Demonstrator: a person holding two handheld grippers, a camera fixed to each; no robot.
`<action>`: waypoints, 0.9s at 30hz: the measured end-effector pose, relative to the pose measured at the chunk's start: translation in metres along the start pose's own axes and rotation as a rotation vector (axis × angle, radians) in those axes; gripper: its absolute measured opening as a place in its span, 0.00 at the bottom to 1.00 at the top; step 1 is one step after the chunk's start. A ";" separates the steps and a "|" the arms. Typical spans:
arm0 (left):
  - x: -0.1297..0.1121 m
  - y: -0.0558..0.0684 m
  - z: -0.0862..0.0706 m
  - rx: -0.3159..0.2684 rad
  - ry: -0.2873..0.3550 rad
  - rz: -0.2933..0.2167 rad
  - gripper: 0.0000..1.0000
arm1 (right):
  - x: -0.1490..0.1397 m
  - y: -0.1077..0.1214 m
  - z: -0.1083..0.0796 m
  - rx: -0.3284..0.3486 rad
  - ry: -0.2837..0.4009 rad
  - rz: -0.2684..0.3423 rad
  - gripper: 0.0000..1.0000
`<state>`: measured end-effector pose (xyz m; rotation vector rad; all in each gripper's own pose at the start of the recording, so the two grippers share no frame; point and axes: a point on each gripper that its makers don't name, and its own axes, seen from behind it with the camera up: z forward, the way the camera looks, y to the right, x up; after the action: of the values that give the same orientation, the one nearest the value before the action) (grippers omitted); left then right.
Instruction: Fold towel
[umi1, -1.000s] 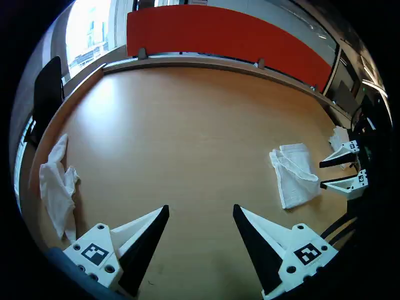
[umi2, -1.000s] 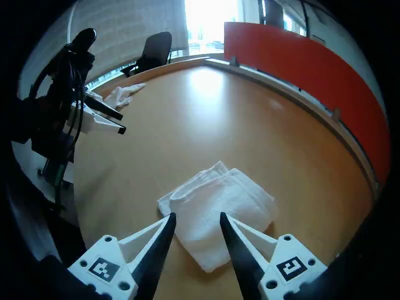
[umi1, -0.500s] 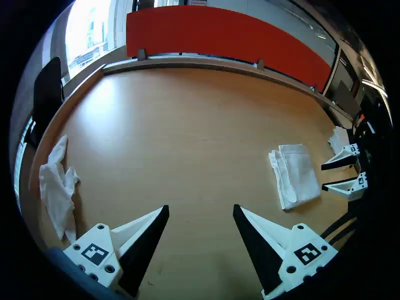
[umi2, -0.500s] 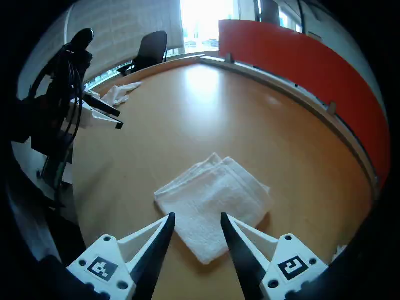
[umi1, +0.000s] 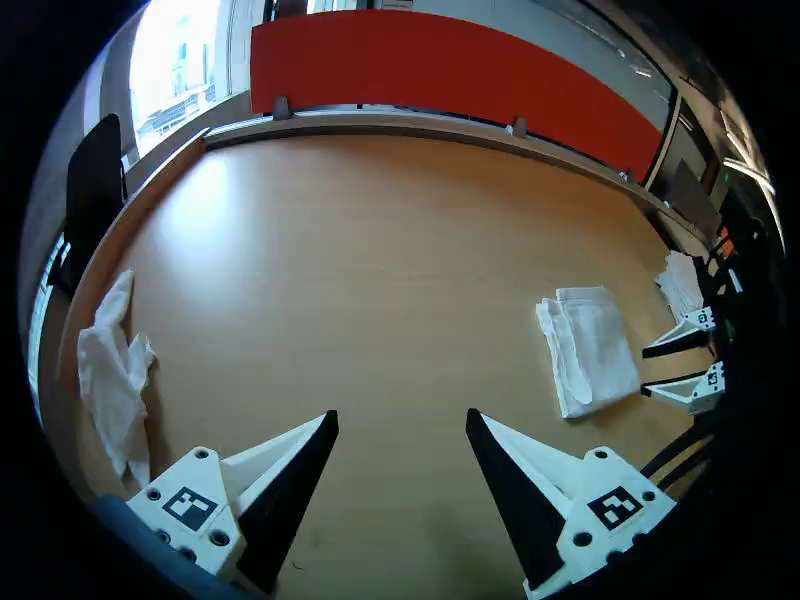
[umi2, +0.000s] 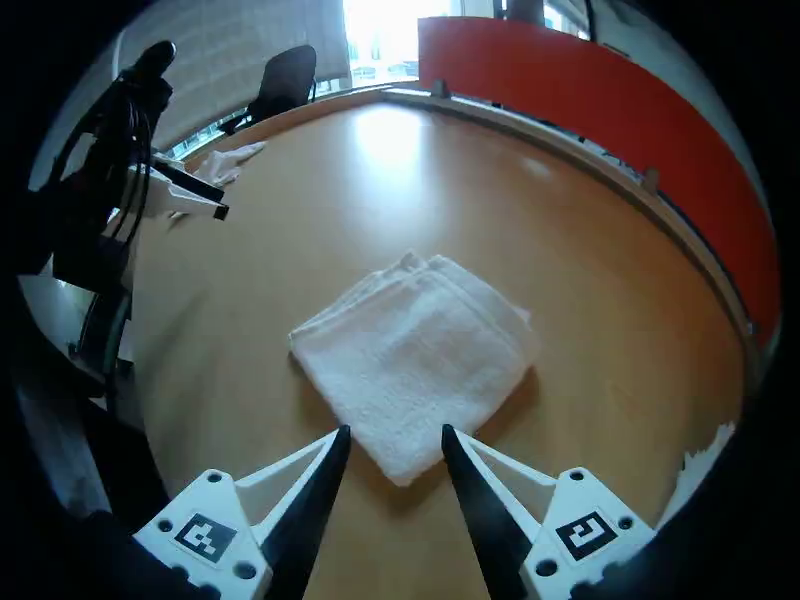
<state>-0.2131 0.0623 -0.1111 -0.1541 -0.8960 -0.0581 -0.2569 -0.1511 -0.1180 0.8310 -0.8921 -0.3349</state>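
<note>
While L gripper (umi1: 400, 413), R gripper (umi2: 395, 432) fingers hang open, folded towel (umi2: 415, 345) lies on desk (umi2: 430, 180).

A broad wooden table (umi1: 380, 260) with a warm orange-brown top and a rounded rim carries three pieces of white cloth. In the left gripper view a folded towel (umi1: 592, 345) lies flat toward the right side, a neat stack of several layers. A crumpled towel (umi1: 112, 385) lies in a loose heap at the left rim, well apart from it. Another white cloth (umi1: 680, 285) sits at the right rim near the folded one, its shape hard to tell.
</note>
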 end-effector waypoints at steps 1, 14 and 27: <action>0.000 0.000 0.000 0.000 0.000 0.000 0.95 | -0.002 0.001 0.000 -0.001 -0.004 0.002 0.70; 0.000 0.001 0.001 0.000 -0.001 0.002 0.95 | -0.028 0.004 0.001 -0.009 -0.055 -0.003 0.69; 0.000 0.001 0.000 -0.001 0.001 0.004 0.95 | -0.039 0.007 0.008 -0.024 -0.069 -0.003 0.47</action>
<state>-0.2132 0.0633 -0.1111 -0.1565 -0.8948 -0.0548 -0.2877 -0.1278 -0.1312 0.8029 -0.9496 -0.3778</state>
